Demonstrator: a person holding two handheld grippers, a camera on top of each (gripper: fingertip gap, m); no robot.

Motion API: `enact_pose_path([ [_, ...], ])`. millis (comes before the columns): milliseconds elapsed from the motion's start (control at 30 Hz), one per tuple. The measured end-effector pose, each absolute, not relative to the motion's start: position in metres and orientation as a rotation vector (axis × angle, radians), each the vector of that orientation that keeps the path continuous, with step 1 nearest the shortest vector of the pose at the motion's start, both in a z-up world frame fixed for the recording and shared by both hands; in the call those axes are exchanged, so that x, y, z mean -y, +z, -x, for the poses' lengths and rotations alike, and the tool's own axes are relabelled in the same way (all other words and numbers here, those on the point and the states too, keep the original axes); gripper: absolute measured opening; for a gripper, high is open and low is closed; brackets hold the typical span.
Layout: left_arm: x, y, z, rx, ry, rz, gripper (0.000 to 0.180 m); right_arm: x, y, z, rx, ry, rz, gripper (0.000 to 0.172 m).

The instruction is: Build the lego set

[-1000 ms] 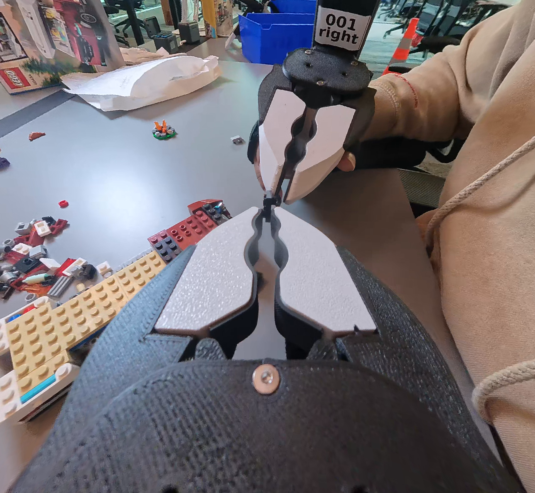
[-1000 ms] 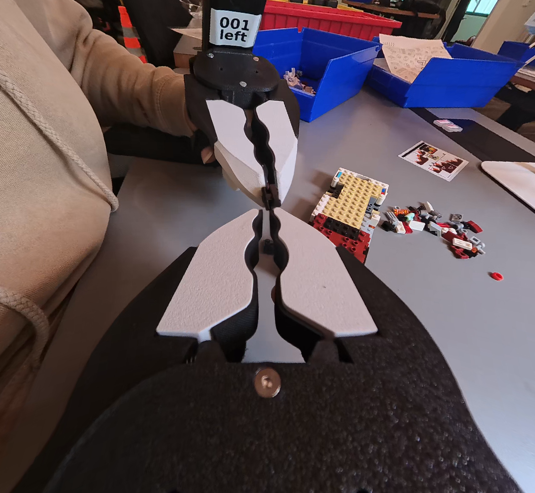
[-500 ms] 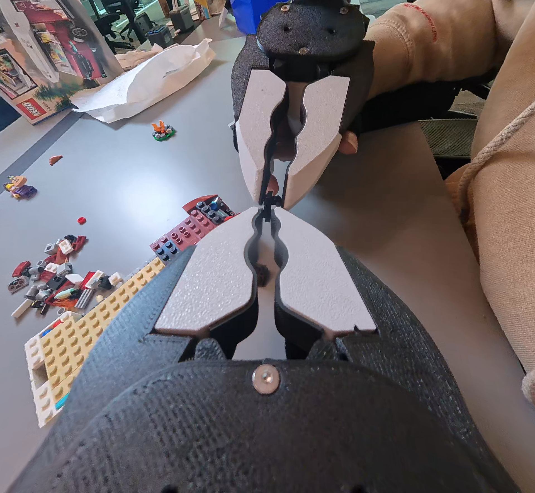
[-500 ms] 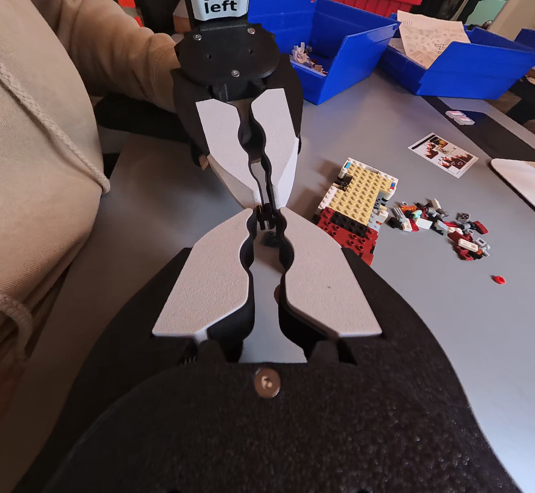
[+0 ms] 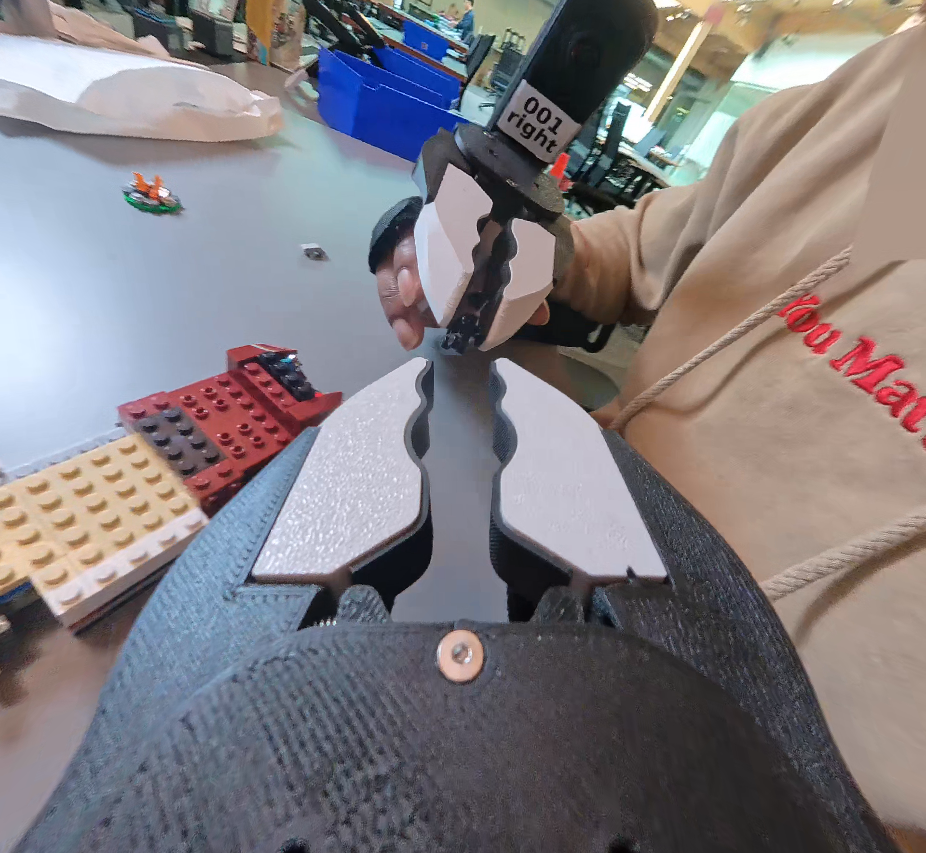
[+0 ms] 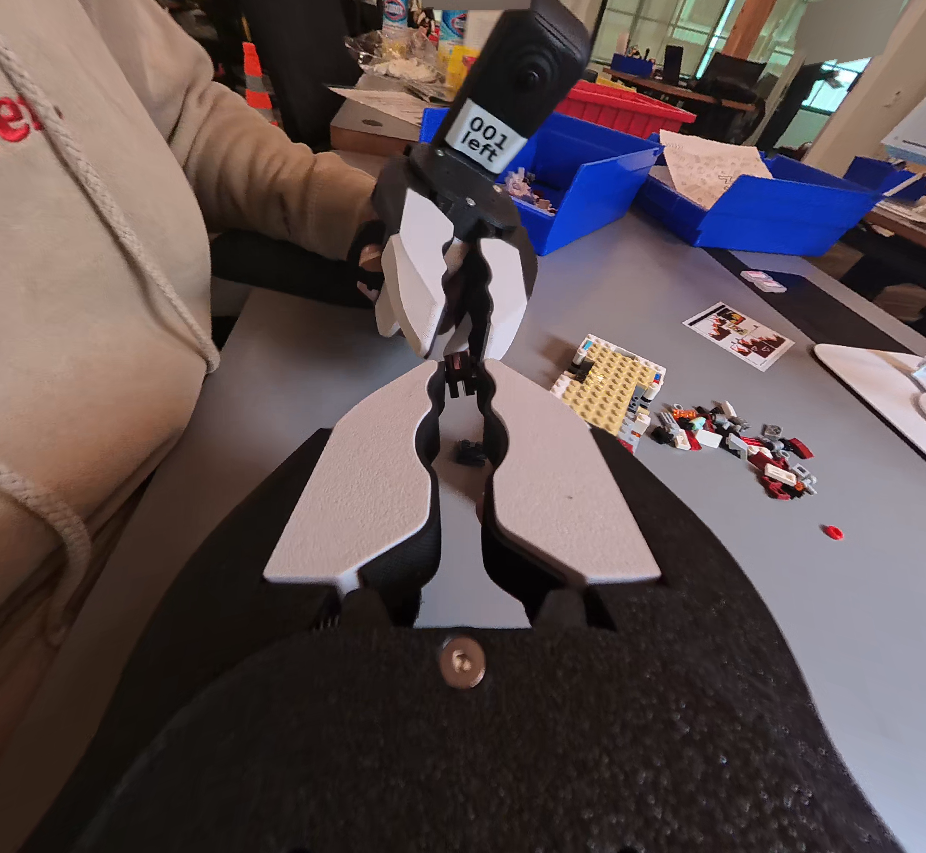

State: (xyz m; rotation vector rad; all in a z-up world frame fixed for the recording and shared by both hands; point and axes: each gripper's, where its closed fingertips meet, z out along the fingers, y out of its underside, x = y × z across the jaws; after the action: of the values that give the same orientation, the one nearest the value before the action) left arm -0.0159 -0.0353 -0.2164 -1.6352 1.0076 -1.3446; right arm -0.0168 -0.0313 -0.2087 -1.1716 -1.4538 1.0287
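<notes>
My left gripper (image 5: pixel 461 368) is open with nothing between its fingers; only the grey table (image 5: pixel 150 303) shows through the gap. My right gripper (image 5: pixel 465 339) faces it a short way off and is shut on a small black brick piece (image 5: pixel 457 332) that sticks out from its tips. In the right wrist view the same black piece (image 6: pixel 458 378) sits pinched between my right gripper's (image 6: pixel 462 370) fingertips, just below the open left gripper (image 6: pixel 458 350). Another small black piece (image 6: pixel 470 452) lies on the table under my right fingers.
A brick build with a tan plate and dark red part (image 5: pixel 215 423) lies left of my left gripper and also shows in the right wrist view (image 6: pixel 609 388). Beside it is a pile of loose pieces (image 6: pixel 726 438). Blue bins (image 6: pixel 591 187), a leaflet (image 6: pixel 736 335) and a white paper bag (image 5: pixel 125 92) lie farther off. My two grippers' fingertips are within a few centimetres of each other.
Both grippers pinched the black piece tip to tip. My left gripper has opened, let go and drawn back; the piece stays in my right gripper, which sits wider on it than a second ago.
</notes>
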Motion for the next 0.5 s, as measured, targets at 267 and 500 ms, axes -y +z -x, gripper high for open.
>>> enact_pose_path([
  [267, 0.055, -0.227, 0.006, -1.089, -1.453, 1.689, 0.026, 0.053, -0.219, 0.010, 1.626, 0.993, 1.065, 0.012],
  [500, 0.057, -0.232, 0.003, -1.090, -1.467, 1.720, 0.015, 0.057, -0.225, 0.013, 1.671, 0.938, 1.035, 0.012],
])
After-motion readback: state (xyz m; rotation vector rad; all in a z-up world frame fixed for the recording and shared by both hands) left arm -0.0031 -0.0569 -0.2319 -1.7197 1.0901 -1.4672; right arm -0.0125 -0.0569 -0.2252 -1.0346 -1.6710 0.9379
